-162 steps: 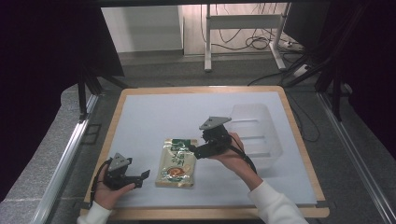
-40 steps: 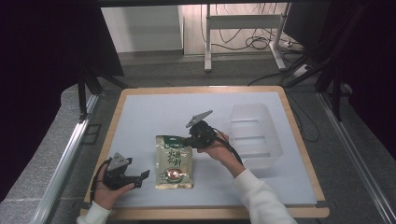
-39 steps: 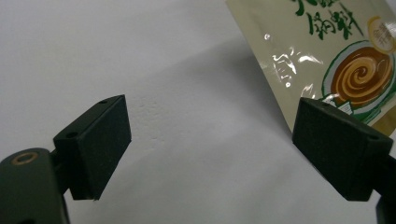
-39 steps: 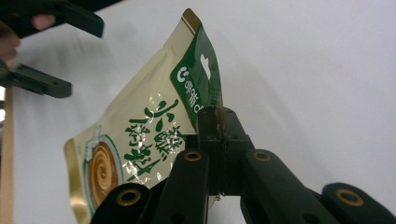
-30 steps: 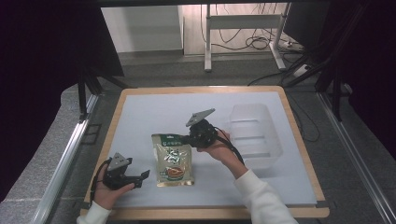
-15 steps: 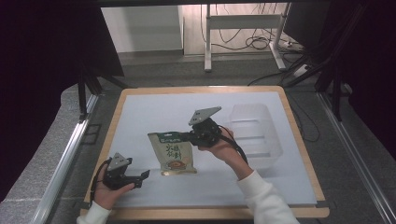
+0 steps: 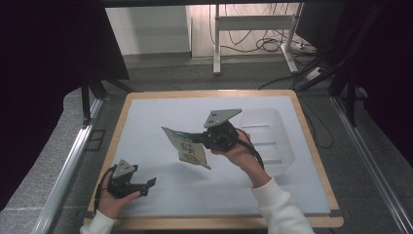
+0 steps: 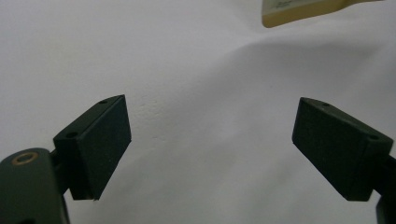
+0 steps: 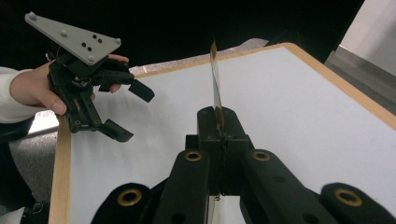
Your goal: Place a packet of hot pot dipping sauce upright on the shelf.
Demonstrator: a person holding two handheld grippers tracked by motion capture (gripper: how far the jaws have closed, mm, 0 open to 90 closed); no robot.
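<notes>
- Here, the right gripper (image 7: 199, 138) is held above the middle of the worktop (image 7: 160, 112), its forearm in a white sleeve (image 7: 280, 209) rising from the lower edge and its grey three-cornered plate on top.
- Its fingers are clamped on one edge of a flat, glossy packet (image 7: 187, 147) — cream with green print — which hangs clear of the surface.
- The packet's long axis slants from upper left to lower right in the high view; in the right gripper view it is seen edge-on (image 9: 215, 84), a thin upright strip.
- The left gripper (image 7: 147, 184) rests low near the front left corner, fingers (image 8: 95, 144) spread wide with nothing between them.
- A translucent, rounded plastic tray (image 7: 272, 141) sits just right of the right hand.
- The worktop is matt white, framed in pale wood.
</notes>
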